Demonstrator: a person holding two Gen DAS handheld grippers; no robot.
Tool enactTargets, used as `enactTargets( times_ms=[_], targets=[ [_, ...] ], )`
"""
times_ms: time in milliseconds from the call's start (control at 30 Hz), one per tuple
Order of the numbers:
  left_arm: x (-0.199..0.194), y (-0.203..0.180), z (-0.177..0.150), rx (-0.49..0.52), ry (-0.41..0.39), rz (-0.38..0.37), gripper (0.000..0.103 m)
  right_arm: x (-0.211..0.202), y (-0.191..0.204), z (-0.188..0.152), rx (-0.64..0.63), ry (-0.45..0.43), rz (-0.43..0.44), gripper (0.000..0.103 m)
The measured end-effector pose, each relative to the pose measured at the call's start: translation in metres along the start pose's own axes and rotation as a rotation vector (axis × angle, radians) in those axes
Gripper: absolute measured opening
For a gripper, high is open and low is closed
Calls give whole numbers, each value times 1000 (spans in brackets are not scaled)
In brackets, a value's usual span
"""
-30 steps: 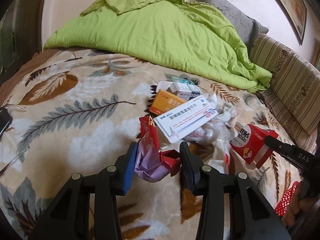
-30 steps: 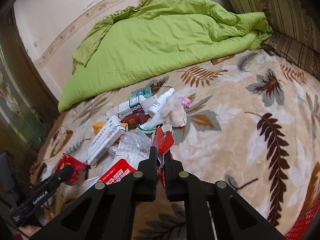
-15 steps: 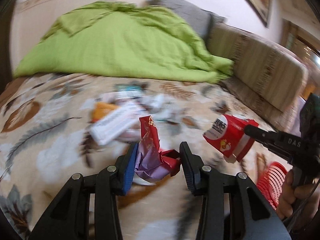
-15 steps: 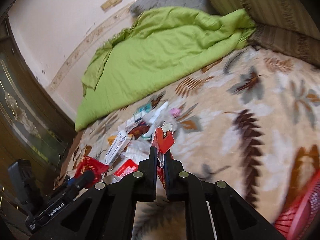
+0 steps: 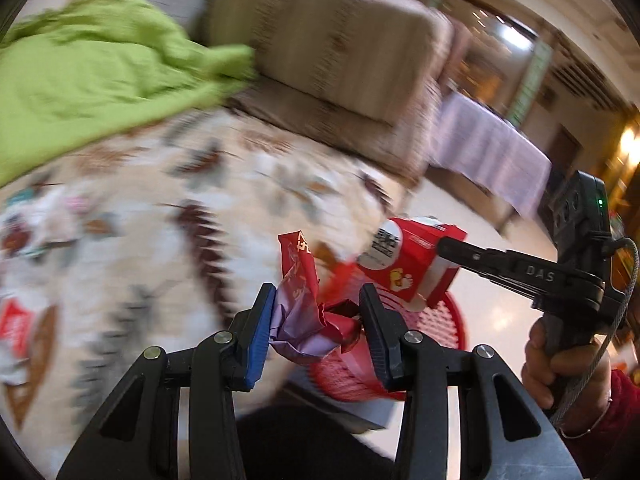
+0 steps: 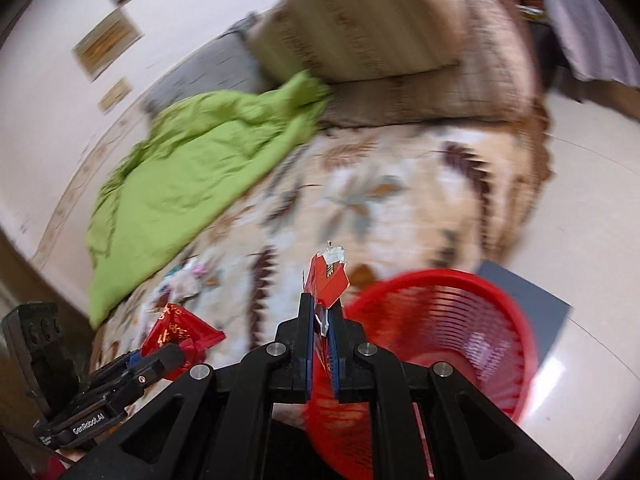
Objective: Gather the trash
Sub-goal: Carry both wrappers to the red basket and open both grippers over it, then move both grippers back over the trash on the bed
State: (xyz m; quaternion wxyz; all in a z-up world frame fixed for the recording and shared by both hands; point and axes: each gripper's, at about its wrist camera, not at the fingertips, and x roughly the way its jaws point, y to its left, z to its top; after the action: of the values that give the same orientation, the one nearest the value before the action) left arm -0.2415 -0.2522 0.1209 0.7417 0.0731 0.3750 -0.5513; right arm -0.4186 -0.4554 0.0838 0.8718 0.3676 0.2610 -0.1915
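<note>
My left gripper (image 5: 318,320) is shut on a crumpled red and purple snack wrapper (image 5: 304,308), also seen at the lower left as the red wrapper (image 6: 180,334). My right gripper (image 6: 322,320) is shut on a flattened red carton (image 6: 326,280), which shows in the left wrist view as the red carton (image 5: 412,256) with a white label. Both hang near the bed's edge, close to a red mesh waste basket (image 6: 460,320) on the floor. The basket's rim (image 5: 436,320) lies just behind both held pieces.
More trash lies blurred on the leaf-patterned bedspread at the far left (image 5: 24,220). A green quilt (image 6: 192,160) covers the back of the bed beside striped cushions (image 5: 340,52). A hand (image 5: 560,364) holds the right gripper. Pale tiled floor (image 6: 580,220) lies to the right.
Both grippers have swung right, away from the trash pile toward the bed's edge, each still holding its piece. The red basket has come into full view beneath them.
</note>
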Motion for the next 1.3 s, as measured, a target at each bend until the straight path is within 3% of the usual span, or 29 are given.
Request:
enactTargets(
  times_ms=[133,200,233,267,300,400,533,900,1067,1233,1300],
  targets=[
    [47,-39,0,55,98,-69,43,-10,-33,0,44,-7,-80,9],
    [66,-51,0,56,137,-69,55,-9,-47,-1,58,9,-120,15],
    [71,-51,-1,52,151,-69,57,-7,-53,0,72,21,-130,21],
    [76,-52,0,47,164,-77,58,-7,-58,-1,83,22,-137,36],
    [77,-51,-1,45,172,-79,59,-8,-60,-1,88,15,-144,44],
    [67,-45,-2,40,138,-63,70,-9,-57,2,63,-6,-145,44],
    [46,-23,1,3,95,-23,70,-3,-38,6,37,-13,-96,44],
    [-43,92,-21,-175,-25,253,73,62,74,-19,-155,116,81,51],
    [-84,151,-41,-234,-63,458,74,84,123,-35,-250,156,139,56],
    [-103,212,-53,-323,-64,605,80,100,154,-47,-309,198,172,59],
    [-99,231,-55,-338,-55,620,80,105,160,-49,-326,211,177,59]
  ],
)
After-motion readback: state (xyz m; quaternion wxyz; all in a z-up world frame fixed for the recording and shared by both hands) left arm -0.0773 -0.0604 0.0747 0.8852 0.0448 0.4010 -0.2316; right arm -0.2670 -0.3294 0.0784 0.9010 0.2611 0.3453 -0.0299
